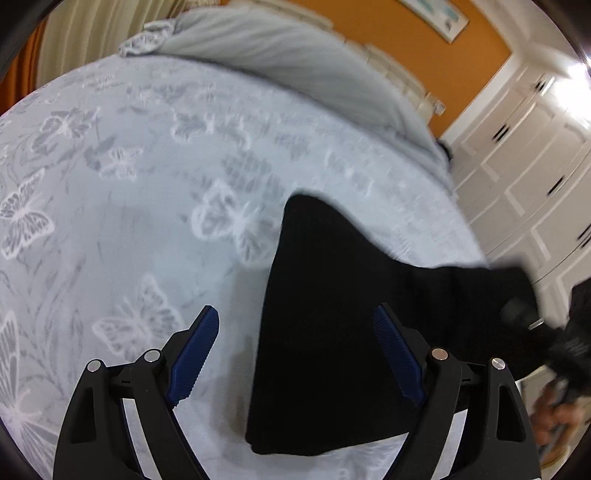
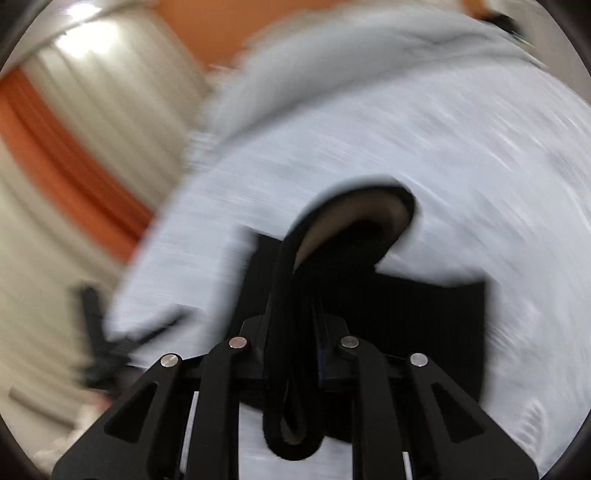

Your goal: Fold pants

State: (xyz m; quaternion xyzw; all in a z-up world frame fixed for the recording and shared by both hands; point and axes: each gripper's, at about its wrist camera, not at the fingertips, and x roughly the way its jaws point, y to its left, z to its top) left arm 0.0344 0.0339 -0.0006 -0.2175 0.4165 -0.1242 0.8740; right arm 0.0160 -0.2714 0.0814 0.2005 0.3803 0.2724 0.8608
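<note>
Two grippers work over one pair of black pants [image 1: 332, 332] on a bed [image 1: 129, 184] covered by a pale spread printed with butterflies. Seen from the left wrist camera, the left gripper [image 1: 295, 354] hangs above the spread with its jaws wide apart and nothing between them; its two blue ribbed pads [image 1: 194, 356] frame the near edge of the garment, one over bare spread, the other over the black cloth. Most of the pants lie flat on the bed in front of it as a broad dark shape, while one part stretches off to the right and rises toward the right gripper [image 1: 546, 332], which shows there only as a dark blur. One grey pillow [image 1: 295, 62] lies at the far end of the bed, under an orange wall [image 1: 443, 55] bearing one framed picture [image 1: 439, 14], and white panelled cabinet doors [image 1: 535, 166] fill the right side. From the right wrist camera, heavily smeared by motion, the right gripper [image 2: 295, 332] has its jaws together, clamped on a thick fold of the pants [image 2: 291, 295] that runs up between them and loops overhead, its lighter inner side showing. The rest of the garment lies flat on the spread [image 2: 443, 147] beneath. At far left, cream curtains [image 2: 92, 110] hang with orange [image 2: 55, 155] between them
</note>
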